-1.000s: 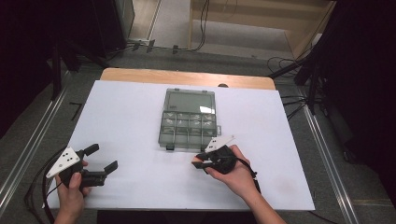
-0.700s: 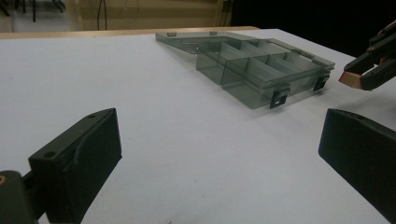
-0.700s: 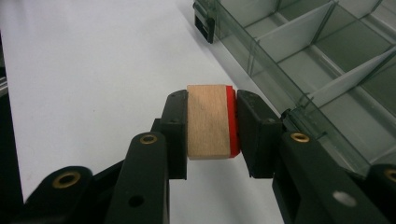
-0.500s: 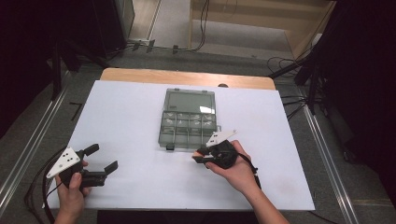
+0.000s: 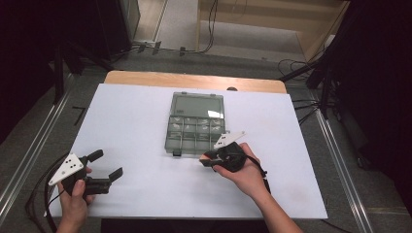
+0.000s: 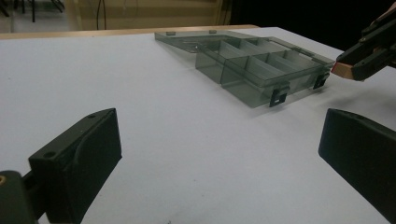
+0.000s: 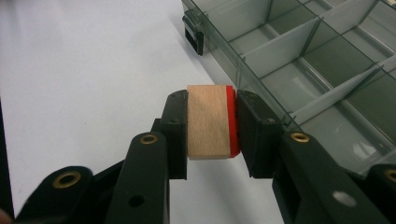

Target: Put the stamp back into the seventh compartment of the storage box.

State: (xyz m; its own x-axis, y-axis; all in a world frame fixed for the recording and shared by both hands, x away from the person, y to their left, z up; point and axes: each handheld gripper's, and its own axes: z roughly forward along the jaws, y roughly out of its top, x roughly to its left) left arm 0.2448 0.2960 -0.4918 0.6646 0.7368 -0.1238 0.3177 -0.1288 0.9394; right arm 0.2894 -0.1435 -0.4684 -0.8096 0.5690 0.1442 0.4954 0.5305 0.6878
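Observation:
A smoky clear organiser box point(image 5: 194, 124) lies open in the middle of the white table, with its lid flat behind it and several divided compartments point(image 7: 299, 70). My right gripper point(image 7: 212, 122) is shut on a small wooden block point(image 7: 208, 120) with a red face; it hovers just off the box's front right corner point(image 5: 214, 158). The block point(image 6: 344, 70) also appears at the far right of the left gripper view, beside the box point(image 6: 252, 65). My left gripper point(image 5: 104, 167) rests at the table's front left, jaws wide open with nothing between them point(image 6: 219, 154).
The white table top point(image 5: 131, 126) has bare room to the left of the box and between the two hands. Two black latches point(image 6: 279, 98) stick out of the box's front wall. Beyond the table's wooden back edge point(image 5: 194, 80) lie cables and dark stands on the floor.
The right hand has edged slightly up and toward the box's front right corner with the block. The left hand has kept still.

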